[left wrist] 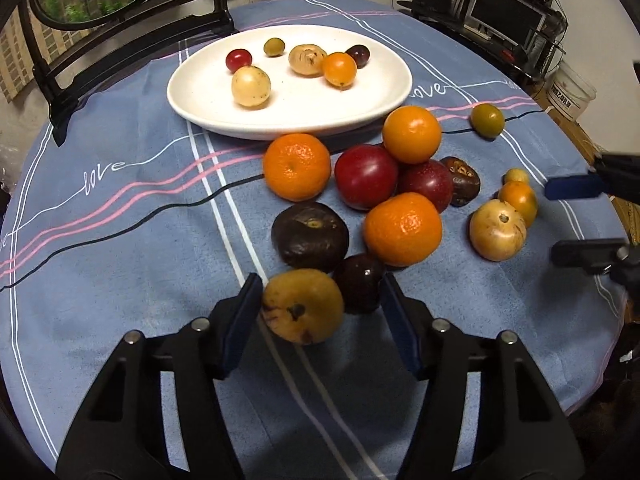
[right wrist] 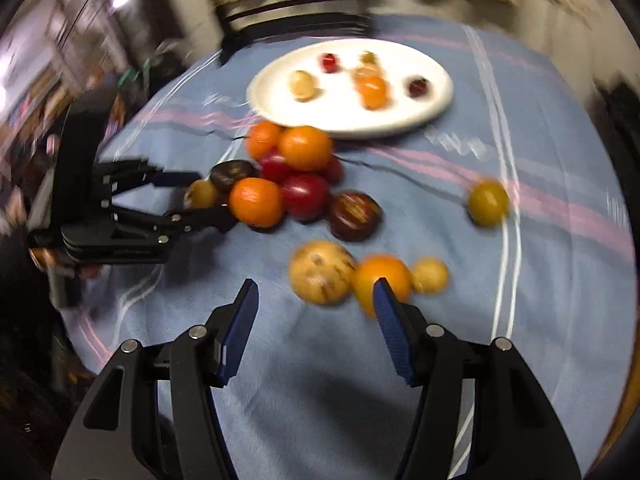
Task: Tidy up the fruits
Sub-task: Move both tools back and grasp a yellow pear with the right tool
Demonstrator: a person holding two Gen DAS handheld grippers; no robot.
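My left gripper (left wrist: 320,296) stands open low over the blue tablecloth. A yellow-brown fruit (left wrist: 302,306) lies between its pads against the left one, with a dark plum (left wrist: 360,284) behind it toward the right pad. Beyond sits a pile of oranges (left wrist: 402,228), red plums (left wrist: 366,176) and dark fruits (left wrist: 310,236). The white plate (left wrist: 192,92) at the back holds several small fruits. In the blurred right wrist view my right gripper (right wrist: 315,286) is open with nothing gripped, just short of a pale speckled fruit (right wrist: 320,278) and a small orange (right wrist: 382,276).
A lone green-yellow fruit (left wrist: 487,120) lies apart at the right. A black chair back (left wrist: 120,28) rises behind the table at the left. A desk with a monitor (left wrist: 508,16) and a white bucket (left wrist: 572,88) stand off the far right edge.
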